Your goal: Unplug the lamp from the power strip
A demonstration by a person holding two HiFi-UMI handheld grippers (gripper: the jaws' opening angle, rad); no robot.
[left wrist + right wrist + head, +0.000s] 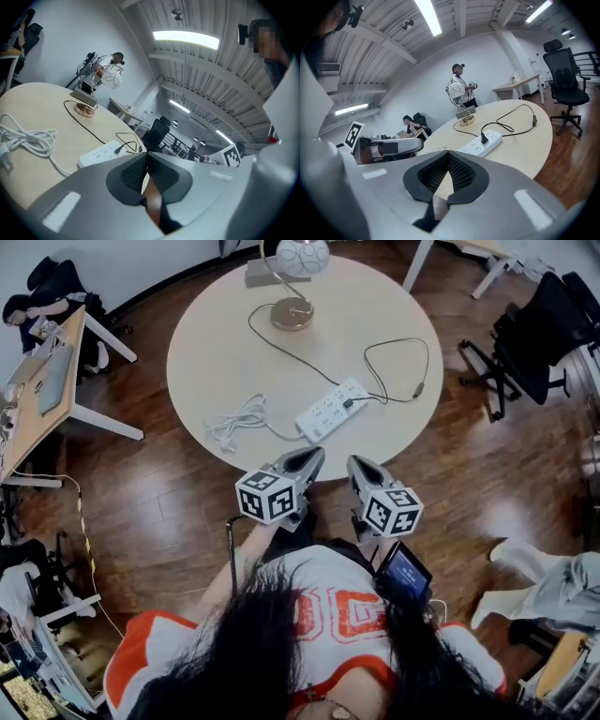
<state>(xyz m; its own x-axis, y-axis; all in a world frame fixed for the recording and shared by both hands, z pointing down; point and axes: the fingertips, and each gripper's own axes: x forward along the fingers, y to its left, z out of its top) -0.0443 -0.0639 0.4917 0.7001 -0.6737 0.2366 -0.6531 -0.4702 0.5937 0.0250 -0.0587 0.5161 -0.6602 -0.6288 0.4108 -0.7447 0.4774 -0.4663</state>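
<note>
Both tools hover off the table's point(225, 343) near edge, at its 6 o'clock in the head view, and neither has hold of anything. The left gripper point(309, 457) has its jaws pressed together on nothing, and so does the right gripper point(359, 465). The power strip point(332, 410) lies on the table just beyond them. Its long axis runs slantwise from about 8 o'clock to 2 o'clock. The black plug point(349, 403) stands in a socket toward the 2 o'clock end, and a dark cord runs from there up toward the lamp point(292, 310) at the far rim, at 12 o'clock. From the right gripper the plug sits almost dead ahead, between 11 and 12 o'clock. From the left gripper it lies off at about 1 o'clock, across the strip's middle. The two are close to equally near, but the right one looks to have the straighter line. Its own view shows the plug point(484, 138) just past the jaw tips, toward 1 o'clock. The strip's free 8 o'clock end, where the white cord point(239, 418) leaves it, falls to the left gripper for bracing. I judge the jaws must part before either can grip.
</note>
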